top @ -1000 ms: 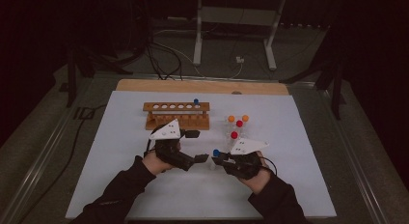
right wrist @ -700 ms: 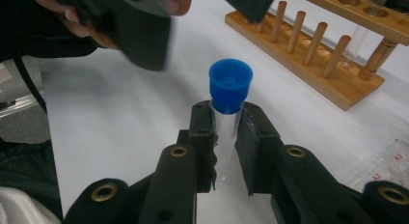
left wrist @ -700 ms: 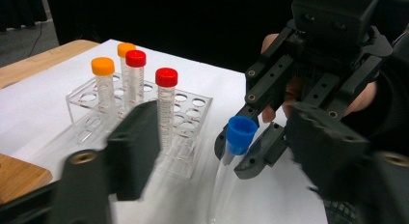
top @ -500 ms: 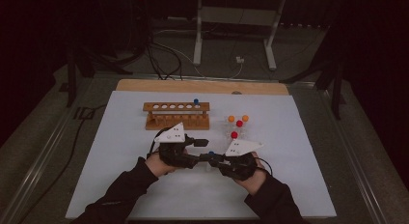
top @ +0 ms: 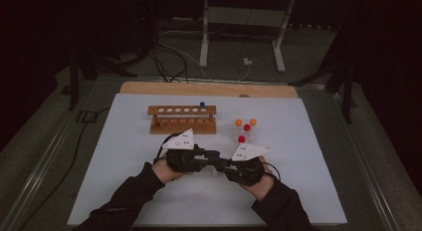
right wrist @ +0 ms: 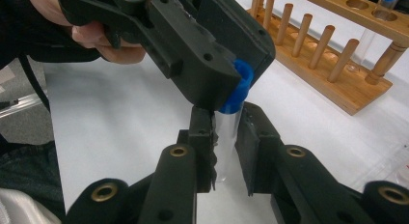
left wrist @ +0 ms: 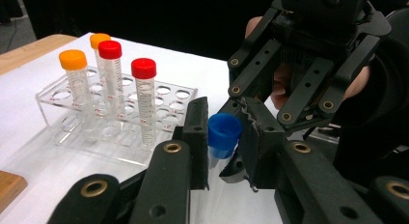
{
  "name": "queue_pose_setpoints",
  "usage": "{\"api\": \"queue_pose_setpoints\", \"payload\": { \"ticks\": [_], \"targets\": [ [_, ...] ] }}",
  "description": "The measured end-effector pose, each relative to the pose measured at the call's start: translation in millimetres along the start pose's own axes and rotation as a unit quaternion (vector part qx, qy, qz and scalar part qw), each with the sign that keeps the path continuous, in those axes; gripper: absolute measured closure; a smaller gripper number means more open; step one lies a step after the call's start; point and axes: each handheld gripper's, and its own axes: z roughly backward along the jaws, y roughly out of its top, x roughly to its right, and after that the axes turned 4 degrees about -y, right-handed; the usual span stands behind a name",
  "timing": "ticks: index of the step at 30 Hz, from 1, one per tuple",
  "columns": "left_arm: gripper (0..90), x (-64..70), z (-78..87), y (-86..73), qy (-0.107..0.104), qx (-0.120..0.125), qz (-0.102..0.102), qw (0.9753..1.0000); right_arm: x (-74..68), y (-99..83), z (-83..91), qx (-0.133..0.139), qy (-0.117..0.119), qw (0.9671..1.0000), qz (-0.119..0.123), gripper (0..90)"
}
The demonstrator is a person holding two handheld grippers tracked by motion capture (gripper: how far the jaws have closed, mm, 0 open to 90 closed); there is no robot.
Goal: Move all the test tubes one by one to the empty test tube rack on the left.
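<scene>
A clear tube with a blue cap (left wrist: 224,133) is held between both grippers over the white mat. My left gripper (left wrist: 225,121) is shut on the cap, its jaws pressing it from both sides. My right gripper (right wrist: 225,120) is shut on the tube's clear body (right wrist: 224,137) just below the cap (right wrist: 239,86). In the high view the two grippers meet nose to nose near the mat's front middle, the left gripper (top: 218,158) from the left and the right gripper (top: 225,164) from the right. The tube itself is hidden there.
A wooden rack (top: 182,119) behind the grippers holds one blue-capped tube (top: 202,105). A clear plastic rack (left wrist: 62,113) to the right of it holds orange-capped (left wrist: 73,60) and red-capped tubes (left wrist: 143,68). The white mat (top: 124,156) covers the table.
The two grippers have come together from about a hand's width apart. The left one swung rightward and now meets the right one at the tube.
</scene>
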Motion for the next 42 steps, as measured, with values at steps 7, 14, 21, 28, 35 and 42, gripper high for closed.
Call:
{"api": "queue_pose_setpoints", "payload": {
  "ticks": [7,14,21,28,35,42],
  "targets": [
    [77.1,-2.2,2.3,1.6,0.002,0.005,0.002,1.0000,1.0,0.1,1.4,0.007,0.001,1.0000,-0.005,75.7],
    [77.4,-9.8,10.3,4.6,0.018,0.012,0.005,0.9998,2.5,-0.4,7.0,0.023,-0.004,0.9997,-0.012,61.4],
    [77.5,-21.6,23.9,10.3,0.041,0.012,0.009,0.9990,5.8,-3.0,13.9,0.050,-0.003,0.9984,-0.027,43.2],
    [77.5,-37.7,40.4,20.2,0.077,0.011,0.009,0.9969,6.0,-3.7,19.9,0.080,-0.024,0.9959,-0.037,19.9],
    [77.5,-57.0,52.6,31.2,0.118,0.006,0.007,0.9930,8.8,-5.1,25.2,0.095,-0.021,0.9944,-0.039,1.8],
    [77.5,-74.8,61.1,42.0,0.152,0.009,0.006,0.9883,8.7,-5.1,28.1,0.103,-0.014,0.9940,-0.034,0.0]
  ]
}}
